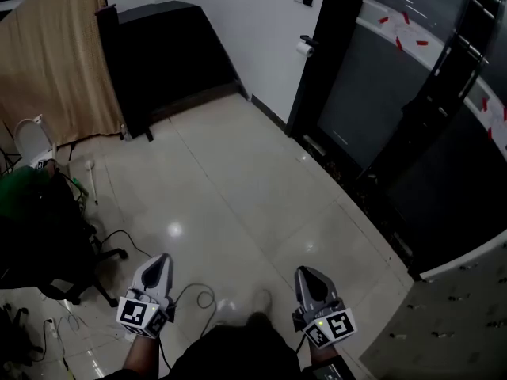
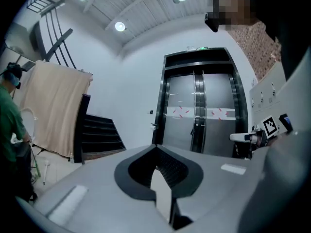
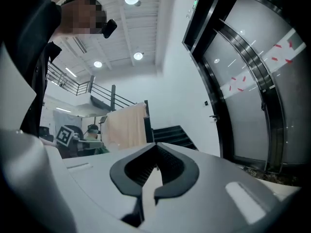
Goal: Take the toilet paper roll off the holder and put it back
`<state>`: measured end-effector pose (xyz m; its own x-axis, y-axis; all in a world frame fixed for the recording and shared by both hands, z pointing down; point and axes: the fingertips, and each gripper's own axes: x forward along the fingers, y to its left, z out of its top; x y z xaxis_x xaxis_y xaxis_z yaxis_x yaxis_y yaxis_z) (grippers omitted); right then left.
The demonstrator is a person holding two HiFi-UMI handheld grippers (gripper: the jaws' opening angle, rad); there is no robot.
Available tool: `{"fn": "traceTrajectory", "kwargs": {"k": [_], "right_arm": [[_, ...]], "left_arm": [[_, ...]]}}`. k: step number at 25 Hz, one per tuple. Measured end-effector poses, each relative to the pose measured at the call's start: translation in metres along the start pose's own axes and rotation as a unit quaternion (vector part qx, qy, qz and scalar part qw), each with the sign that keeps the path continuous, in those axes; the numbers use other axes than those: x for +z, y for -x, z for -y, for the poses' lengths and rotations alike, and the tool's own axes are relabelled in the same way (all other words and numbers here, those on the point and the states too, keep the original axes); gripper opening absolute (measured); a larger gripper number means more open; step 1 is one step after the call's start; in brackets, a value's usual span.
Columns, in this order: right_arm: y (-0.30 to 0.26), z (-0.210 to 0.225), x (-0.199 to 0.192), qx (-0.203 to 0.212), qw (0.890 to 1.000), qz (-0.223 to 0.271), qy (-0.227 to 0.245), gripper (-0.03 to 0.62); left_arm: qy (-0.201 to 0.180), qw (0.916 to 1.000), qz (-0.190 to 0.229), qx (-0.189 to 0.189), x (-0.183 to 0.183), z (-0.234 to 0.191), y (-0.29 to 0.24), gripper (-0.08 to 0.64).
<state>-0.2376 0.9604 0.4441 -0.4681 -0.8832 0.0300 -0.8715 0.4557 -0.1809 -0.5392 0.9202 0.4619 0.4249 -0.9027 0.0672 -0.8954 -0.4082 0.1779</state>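
- Both grippers are just hanging out low over the tiled floor, near the bottom edge of the head view, pointing level and nowhere near the wall.
- Left gripper: jaws pressed together, nothing in them.
- Right gripper: same deal, tips touching, empty.
- The toilet paper roll sits on its holder on the white wall, right beside the dark frame of the glass door, well apart from both grippers.
- Black stairs and a beige curtain are off to the far left.
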Motion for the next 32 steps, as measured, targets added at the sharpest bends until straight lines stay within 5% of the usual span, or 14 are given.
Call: {"fn": "traceTrajectory", "kwargs": {"k": [8, 19, 32], "right_arm": [[-0.035, 0.110, 0.038, 0.001, 0.999, 0.036, 0.002, 0.014], [-0.043, 0.252, 0.051, -0.030, 0.998, 0.040, -0.035, 0.014], [-0.128, 0.293, 0.051, -0.011, 0.998, 0.050, -0.035, 0.014]], "left_arm": [[-0.015, 0.9989, 0.044, 0.001, 0.025, 0.047, -0.106, 0.002], [-0.010, 0.9997, 0.022, -0.007, 0.031, 0.124, -0.221, 0.002], [0.000, 1.0000, 0.008, -0.006, 0.017, 0.067, -0.318, 0.002]]}}
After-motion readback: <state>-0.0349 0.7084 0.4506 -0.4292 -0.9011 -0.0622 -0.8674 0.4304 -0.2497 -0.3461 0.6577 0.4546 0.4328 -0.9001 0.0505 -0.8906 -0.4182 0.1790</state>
